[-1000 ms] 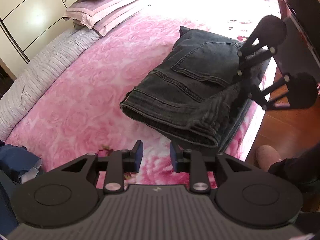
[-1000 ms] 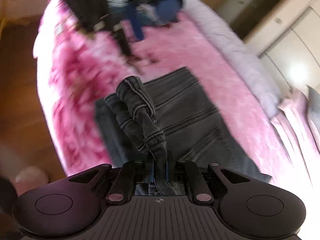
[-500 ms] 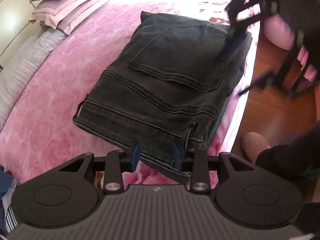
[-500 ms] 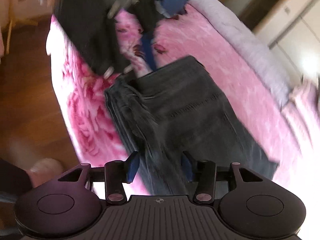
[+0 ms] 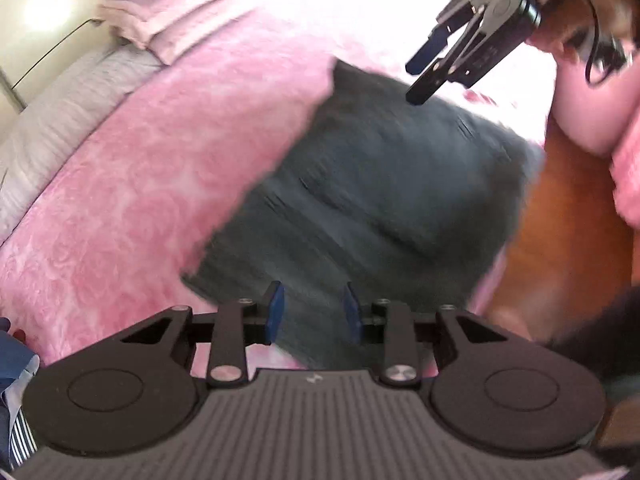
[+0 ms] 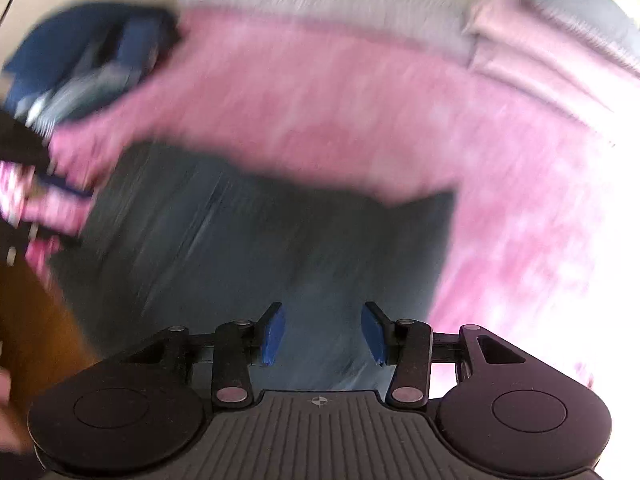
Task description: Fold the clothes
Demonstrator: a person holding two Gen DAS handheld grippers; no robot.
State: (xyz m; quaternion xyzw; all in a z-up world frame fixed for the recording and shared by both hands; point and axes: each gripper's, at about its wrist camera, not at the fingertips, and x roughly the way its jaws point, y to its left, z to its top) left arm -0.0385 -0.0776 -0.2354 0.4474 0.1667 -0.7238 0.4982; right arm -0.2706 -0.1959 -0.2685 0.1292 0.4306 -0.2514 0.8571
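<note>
- Both views are smeared by motion blur; the seams and pocket of the jeans cannot be made out, only a dark grey folded slab.
- A blue heap of clothes at the far left of the right wrist view is too blurred to sort into garments; a striped blue scrap is cut off at the left wrist view's edge.
- The pillows and the wardrobe are washed out by glare.
- The left gripper has its fingers narrowly parted, holding nothing; the near edge of the jeans shows through the gap, below them.
- The right gripper has its fingers moderately apart and empty, hovering over the jeans without touching.
- In the left wrist view the right gripper hangs above the far end of the jeans, clear of the cloth.
- The jeans lie flat on the pink bed by its edge, with the wood floor just beside, between the two grippers.
</note>
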